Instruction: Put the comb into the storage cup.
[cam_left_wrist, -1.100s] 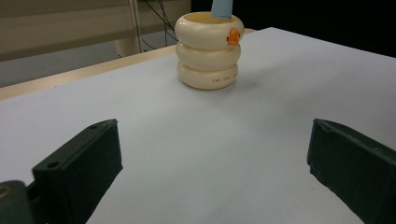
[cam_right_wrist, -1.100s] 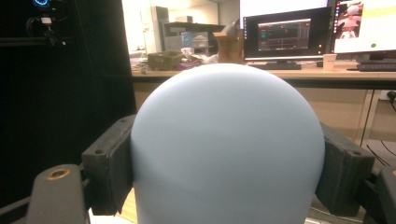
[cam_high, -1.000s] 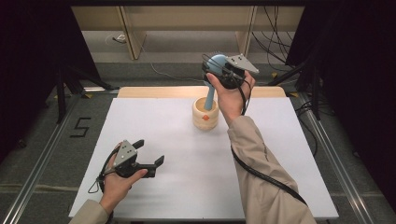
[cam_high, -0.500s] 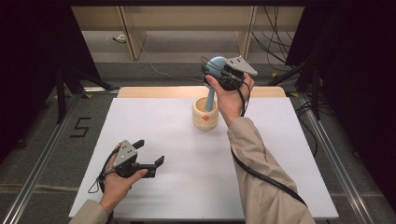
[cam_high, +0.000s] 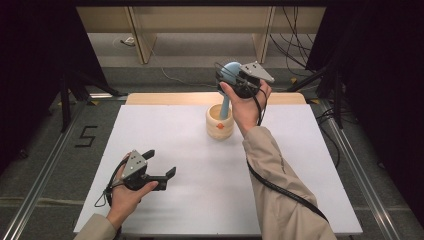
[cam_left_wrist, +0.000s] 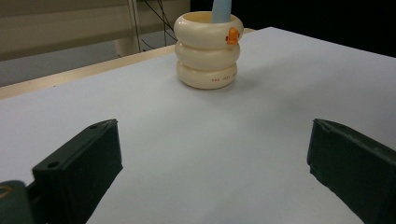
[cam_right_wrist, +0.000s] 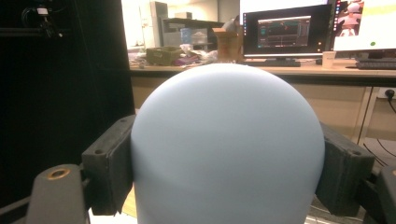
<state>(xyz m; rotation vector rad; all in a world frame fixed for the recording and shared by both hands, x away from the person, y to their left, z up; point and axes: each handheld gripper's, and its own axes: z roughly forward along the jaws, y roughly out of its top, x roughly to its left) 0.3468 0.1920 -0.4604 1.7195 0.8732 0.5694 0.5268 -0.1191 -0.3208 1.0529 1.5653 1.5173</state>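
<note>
Right gripper (cam_high: 231, 80) clamped on the rounded head of a pale blue spoon (cam_high: 227, 95), jaws spread wide around it, pressing at both flanks in the right gripper view. Handle standing down inside the cream ringed holder (cam_high: 219, 121) at about 12 o'clock on the white table (cam_high: 210, 200). Apparently either just seated or about to be lifted out; release or withdrawal yet to come. Left gripper (cam_high: 157, 170) at 7 o'clock, jaws wide apart, holding nothing.

blue tool's (cam_high: 226, 102) lower end inside holder (cam_high: 219, 126)
</note>
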